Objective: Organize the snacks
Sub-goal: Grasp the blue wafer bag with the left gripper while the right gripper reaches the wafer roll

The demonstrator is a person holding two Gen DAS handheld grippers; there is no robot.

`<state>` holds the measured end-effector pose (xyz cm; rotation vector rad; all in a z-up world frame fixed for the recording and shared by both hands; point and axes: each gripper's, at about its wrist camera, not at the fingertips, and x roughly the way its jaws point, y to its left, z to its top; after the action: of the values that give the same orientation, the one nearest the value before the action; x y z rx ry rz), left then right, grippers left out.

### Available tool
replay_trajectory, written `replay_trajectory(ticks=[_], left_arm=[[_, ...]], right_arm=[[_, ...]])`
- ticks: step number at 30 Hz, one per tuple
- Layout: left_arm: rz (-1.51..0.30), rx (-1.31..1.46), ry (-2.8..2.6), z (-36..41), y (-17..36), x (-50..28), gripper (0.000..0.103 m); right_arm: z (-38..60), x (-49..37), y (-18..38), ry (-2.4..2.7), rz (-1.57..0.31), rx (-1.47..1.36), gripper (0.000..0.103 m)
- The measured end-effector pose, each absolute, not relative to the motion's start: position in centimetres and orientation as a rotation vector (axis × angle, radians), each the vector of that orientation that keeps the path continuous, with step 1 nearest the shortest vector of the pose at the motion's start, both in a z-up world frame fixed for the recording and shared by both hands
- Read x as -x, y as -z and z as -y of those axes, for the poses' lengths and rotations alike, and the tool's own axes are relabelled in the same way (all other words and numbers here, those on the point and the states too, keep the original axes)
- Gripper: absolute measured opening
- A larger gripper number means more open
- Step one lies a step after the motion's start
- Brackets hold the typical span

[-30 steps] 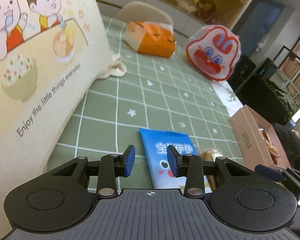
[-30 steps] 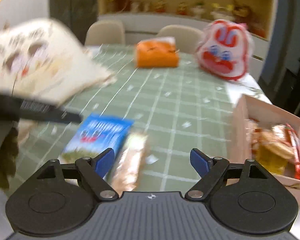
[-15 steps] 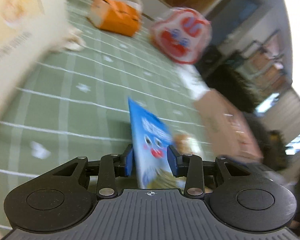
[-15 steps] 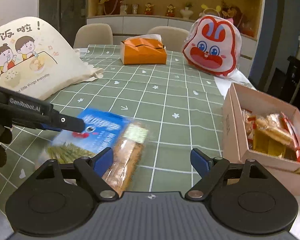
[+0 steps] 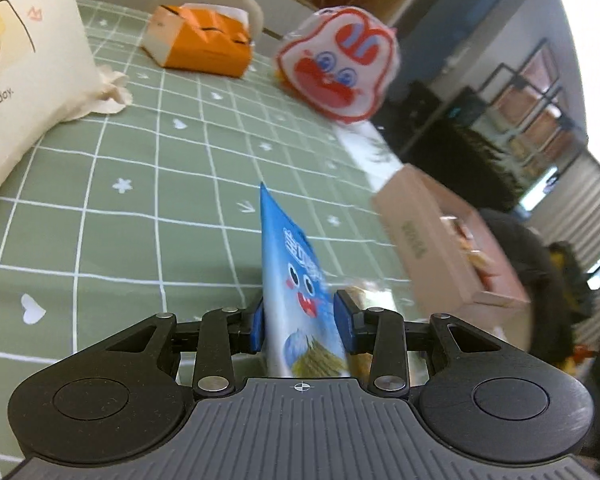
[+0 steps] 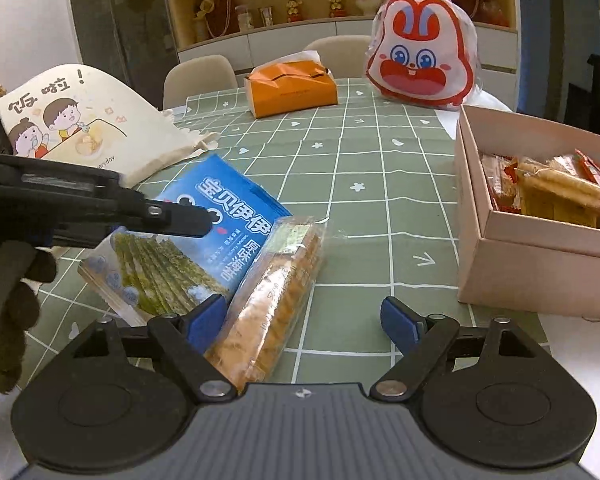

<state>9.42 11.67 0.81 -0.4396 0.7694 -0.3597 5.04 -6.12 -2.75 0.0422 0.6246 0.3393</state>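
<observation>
My left gripper [image 5: 300, 322] is shut on a blue snack packet [image 5: 296, 280] and holds it tilted on edge above the green checked tablecloth. In the right wrist view the same blue packet [image 6: 224, 216] sits in the left gripper's fingers [image 6: 180, 216]. A clear pack of biscuits [image 6: 272, 300] lies on the cloth beside it, its near end between the fingers of my right gripper [image 6: 306, 320], which is open. A pink cardboard box [image 6: 512, 248] with several snacks inside stands at the right; it also shows in the left wrist view [image 5: 440, 244].
A cream cartoon tote bag [image 6: 84, 124] lies at the left. An orange tissue pouch [image 6: 292, 88] and a red-and-white rabbit bag [image 6: 420, 64] stand at the far side of the table. Chairs and a shelf unit are behind.
My left gripper closed on the blue packet and lifted it off the cloth, turning it on edge and toward the pink box. My right gripper stays open near the biscuit pack.
</observation>
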Motion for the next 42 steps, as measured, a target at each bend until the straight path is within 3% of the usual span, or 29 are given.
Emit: replay_trajectory(ticks=[2,6,13,26,33,40,42], left_arm=[[-0.791,0.439,0.366,-11.3,-0.1,-10.1,0.038],[-0.816,0.476,0.426,-11.2,0.5,-10.5,0.024],[-0.839,0.511,0.419,-11.9,-0.1,-8.7,0.02],[-0.777,0.329,0.489,-7.4,-2.7,-2.4,0.018],[-0.754,0.145,0.471,-3.4,-2.6,-0.1,0.019],[-0.767,0.14,0.449,-3.1,-2.6,-0.3,0.02],[-0.77,0.151,0.446,-3.2,-2.6,-0.5,0.02]], right_arm=[[5.8,-4.7,2.8,-0.333,-0.613,-0.019,0.084],[5.2,-4.3,2.9,-0.33,-0.605,0.019,0.085],[5.7,-4.9,3.1,-0.328,-0.633,-0.02,0.09],[10.6,-1.0,3.0,-0.278,-0.655,-0.001,0.089],[12.1,3.2,3.4,-0.223,-0.614,0.152,0.09],[12.8,3.5,4.0,-0.235,-0.646,0.116,0.092],[13.6,2.9,4.0,-0.263,-0.683,0.05,0.099]])
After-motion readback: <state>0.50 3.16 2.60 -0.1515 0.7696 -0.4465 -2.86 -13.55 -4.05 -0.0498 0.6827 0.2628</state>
